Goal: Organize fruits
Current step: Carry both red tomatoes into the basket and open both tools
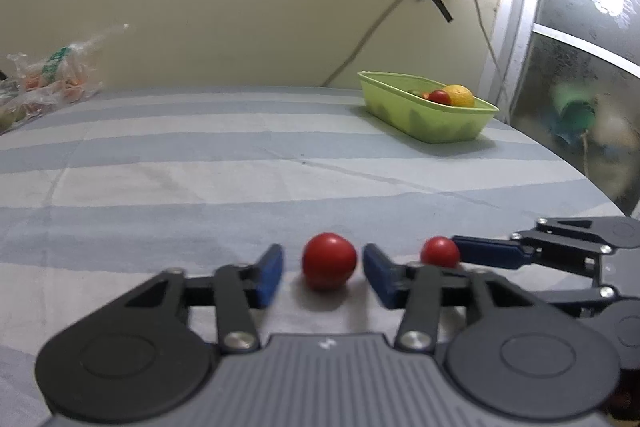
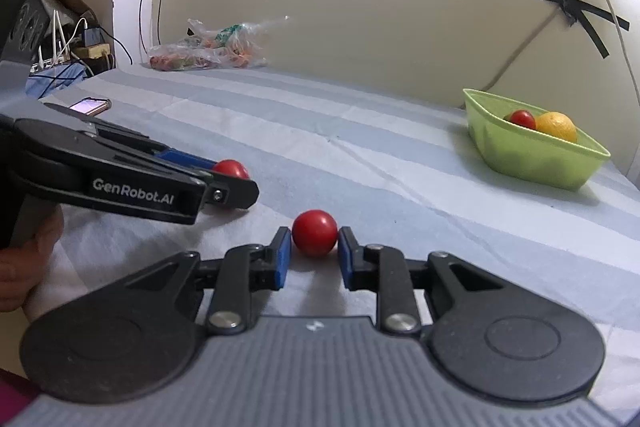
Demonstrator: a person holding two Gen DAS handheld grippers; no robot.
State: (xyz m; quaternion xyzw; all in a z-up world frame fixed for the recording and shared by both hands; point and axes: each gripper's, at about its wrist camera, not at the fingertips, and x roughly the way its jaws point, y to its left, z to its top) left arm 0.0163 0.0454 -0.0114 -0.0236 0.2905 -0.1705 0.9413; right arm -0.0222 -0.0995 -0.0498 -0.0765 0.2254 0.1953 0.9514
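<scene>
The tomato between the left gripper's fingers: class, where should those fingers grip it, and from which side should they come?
Grip the tomato across its widest part, one pad on each flank. It is round and sits on the cloth, so a low, level approach from the near side suits. The left gripper already straddles it, jaws open with gaps either side. Close gently, since it could roll.

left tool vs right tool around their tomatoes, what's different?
Left tool stands wide open, with a clear gap on both sides of its tomato; right tool is narrower, its pads at its tomato's sides, contact unclear. Left tool's tomato sits further in between the pads; right tool's is at the tips. Shared: both tomatoes are red, resting on the striped cloth.
</scene>
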